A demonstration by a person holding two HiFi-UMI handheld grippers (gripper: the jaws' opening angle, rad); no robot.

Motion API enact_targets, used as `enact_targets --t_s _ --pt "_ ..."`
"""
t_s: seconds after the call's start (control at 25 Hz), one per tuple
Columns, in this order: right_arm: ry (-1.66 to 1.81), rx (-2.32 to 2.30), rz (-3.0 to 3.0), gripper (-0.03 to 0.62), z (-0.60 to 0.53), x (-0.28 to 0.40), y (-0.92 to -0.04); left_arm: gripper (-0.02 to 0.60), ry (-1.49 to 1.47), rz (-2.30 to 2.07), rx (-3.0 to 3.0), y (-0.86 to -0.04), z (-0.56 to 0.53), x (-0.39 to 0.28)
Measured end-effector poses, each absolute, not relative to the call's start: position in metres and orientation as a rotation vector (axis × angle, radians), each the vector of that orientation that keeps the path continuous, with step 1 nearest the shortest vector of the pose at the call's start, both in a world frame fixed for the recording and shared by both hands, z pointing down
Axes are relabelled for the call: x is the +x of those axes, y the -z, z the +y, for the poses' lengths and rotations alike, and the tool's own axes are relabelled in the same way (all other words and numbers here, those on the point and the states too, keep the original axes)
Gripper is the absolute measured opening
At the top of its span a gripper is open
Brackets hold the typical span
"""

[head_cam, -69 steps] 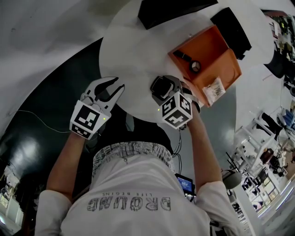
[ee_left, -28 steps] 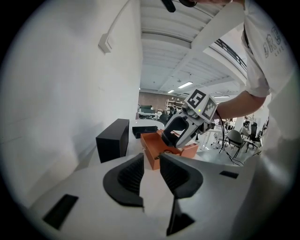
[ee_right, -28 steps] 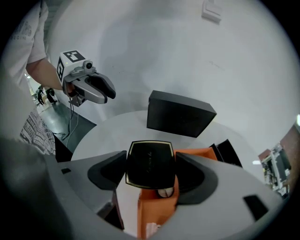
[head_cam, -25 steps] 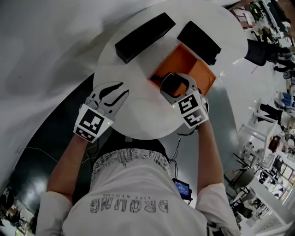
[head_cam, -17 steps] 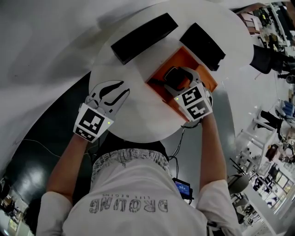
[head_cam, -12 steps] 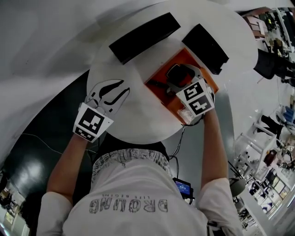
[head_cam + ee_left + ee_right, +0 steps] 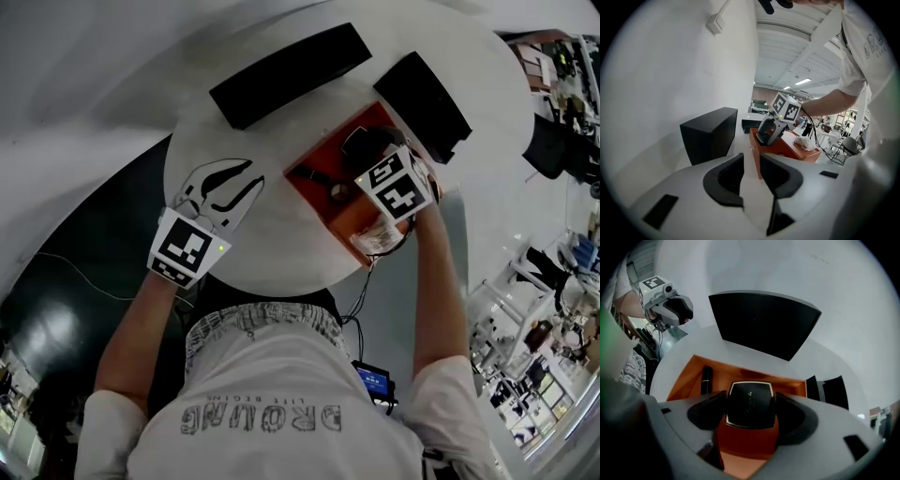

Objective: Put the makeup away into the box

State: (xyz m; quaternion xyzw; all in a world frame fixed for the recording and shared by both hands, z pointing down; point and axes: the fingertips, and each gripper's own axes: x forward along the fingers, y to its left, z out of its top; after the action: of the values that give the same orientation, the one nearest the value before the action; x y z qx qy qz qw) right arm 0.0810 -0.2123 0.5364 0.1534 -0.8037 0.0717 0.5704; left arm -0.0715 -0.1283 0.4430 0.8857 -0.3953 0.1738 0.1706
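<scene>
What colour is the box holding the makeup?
The box is orange; head view shows it best.

A round white surface (image 7: 272, 248) carries an open orange box (image 7: 314, 195) near its right side. Beyond it lie a long black box (image 7: 291, 61) and a shorter black box (image 7: 422, 94), apart.

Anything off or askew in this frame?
Nothing stands out. The orange box sits flat on the table, the right claw grips a black compact over it, and the left claw is open and empty.
</scene>
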Motion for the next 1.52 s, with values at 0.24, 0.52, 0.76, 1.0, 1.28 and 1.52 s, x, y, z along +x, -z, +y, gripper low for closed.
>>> enact_targets --t_s 0.24,0.52,0.76,1.0,1.28,1.52 --pt "-0.115 0.237 -1.805 0.342 -0.211 0.081 -0.556 0.12 -0.497 -1.14 2.496 -0.448 -0.132 -0.07" --pt "-0.067 0.157 -1.732 0.344 -0.21 0.08 -0.57 0.12 -0.504 -1.158 2.467 -0.456 -0.128 -0.073" --pt "-0.056 0.116 -1.706 0.345 -0.209 0.074 -0.567 0.12 -0.505 -1.168 2.453 -0.45 -0.124 -0.081" --pt "-0.072 0.088 -1.685 0.345 -0.209 0.076 -0.571 0.12 -0.506 -1.167 2.453 -0.451 -0.123 -0.078" --pt "-0.072 0.046 -1.686 0.347 -0.206 0.073 -0.571 0.12 -0.512 -1.165 2.442 -0.452 -0.117 -0.08" --pt "-0.095 0.058 -1.728 0.348 -0.207 0.071 -0.571 0.12 -0.525 -1.159 2.441 -0.453 -0.116 -0.081"
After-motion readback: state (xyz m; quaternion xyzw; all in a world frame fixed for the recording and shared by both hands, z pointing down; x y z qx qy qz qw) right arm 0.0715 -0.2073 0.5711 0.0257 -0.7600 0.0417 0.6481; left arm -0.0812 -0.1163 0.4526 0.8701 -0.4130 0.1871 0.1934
